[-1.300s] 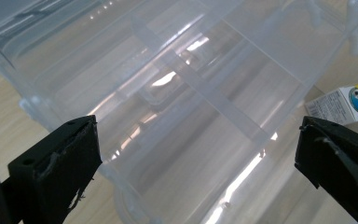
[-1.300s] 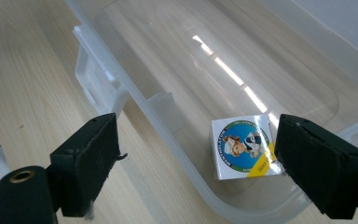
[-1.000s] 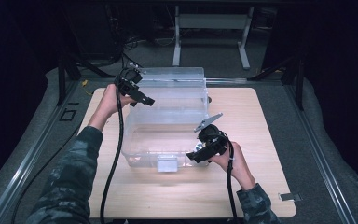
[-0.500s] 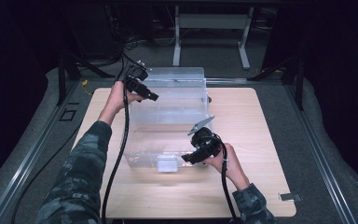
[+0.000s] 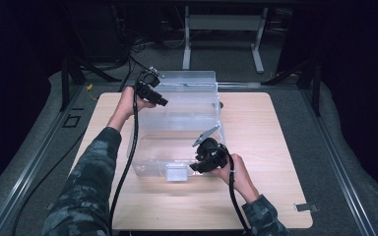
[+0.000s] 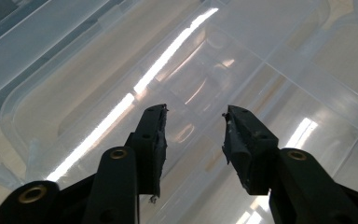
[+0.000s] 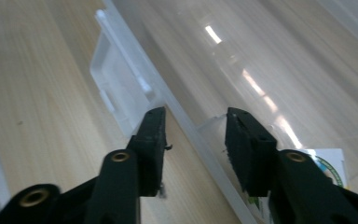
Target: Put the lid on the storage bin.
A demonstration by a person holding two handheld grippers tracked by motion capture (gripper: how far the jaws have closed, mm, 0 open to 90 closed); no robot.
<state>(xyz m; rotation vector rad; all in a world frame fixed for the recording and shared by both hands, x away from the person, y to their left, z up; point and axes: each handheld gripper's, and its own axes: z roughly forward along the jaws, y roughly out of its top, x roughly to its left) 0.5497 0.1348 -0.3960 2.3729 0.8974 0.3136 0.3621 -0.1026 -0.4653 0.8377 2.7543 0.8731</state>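
A clear plastic storage bin [image 5: 187, 93] stands on the wooden table [image 5: 275, 147]. My left gripper [image 5: 160, 101] is at the bin's far left corner, over its rim. In the left gripper view the left gripper [image 6: 193, 116] has just been closing; its jaws stand apart with clear plastic [image 6: 121, 70] beyond them, and no pad visibly presses on it. My right gripper [image 5: 195, 166] is at the bin's near right edge. In the right gripper view the right gripper [image 7: 195, 119] has also been closing; the bin's rim [image 7: 186, 126] runs between its jaws without touching either pad.
A white latch [image 5: 176, 172] sits at the middle of the bin's near side, also seen as the latch [image 7: 121, 88] just past my right jaws. A round printed sticker [image 7: 328, 170] lies at that view's right. Grey padding and metal rails [image 5: 34, 162] border the table.
Both grippers' jaws have narrowed. The left hand has shifted slightly right at the bin's far corner. The right hand has moved left and nearer along the bin's front edge.
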